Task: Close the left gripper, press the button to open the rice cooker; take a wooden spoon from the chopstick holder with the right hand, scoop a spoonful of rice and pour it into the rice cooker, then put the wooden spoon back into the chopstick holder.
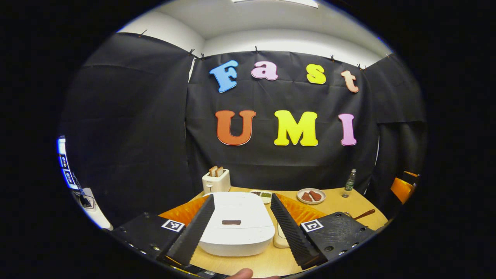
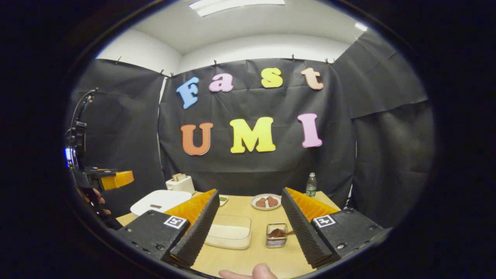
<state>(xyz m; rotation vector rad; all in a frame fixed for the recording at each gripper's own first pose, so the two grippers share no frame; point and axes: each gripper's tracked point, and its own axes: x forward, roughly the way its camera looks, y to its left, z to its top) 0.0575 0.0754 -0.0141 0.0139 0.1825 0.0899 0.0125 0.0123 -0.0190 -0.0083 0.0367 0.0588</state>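
While both claws stand apart, the left claw [image 1: 241,223] frames the closed rice cooker [image 1: 237,224] on the worktop [image 1: 248,260]. Between the right claw's [image 2: 249,224] fingers, the rice container [image 2: 229,231] lies at 7 o'clock beside the chopstick holder [image 2: 276,235], which holds the wooden spoon [image 2: 279,232].

bare tabletop [image 2: 252,254] before chopstick holder [image 2: 276,235] (rice tray [image 2: 229,231] beside), open above

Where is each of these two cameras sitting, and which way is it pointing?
Left gripper view: rides the left hand-held gripper, faces the closed white rice cooker; open fingers and a fingertip show.
Right gripper view: rides the right hand-held gripper, faces the clear rice tub and wire chopstick holder.
Shared: white toaster, plate of brown food.
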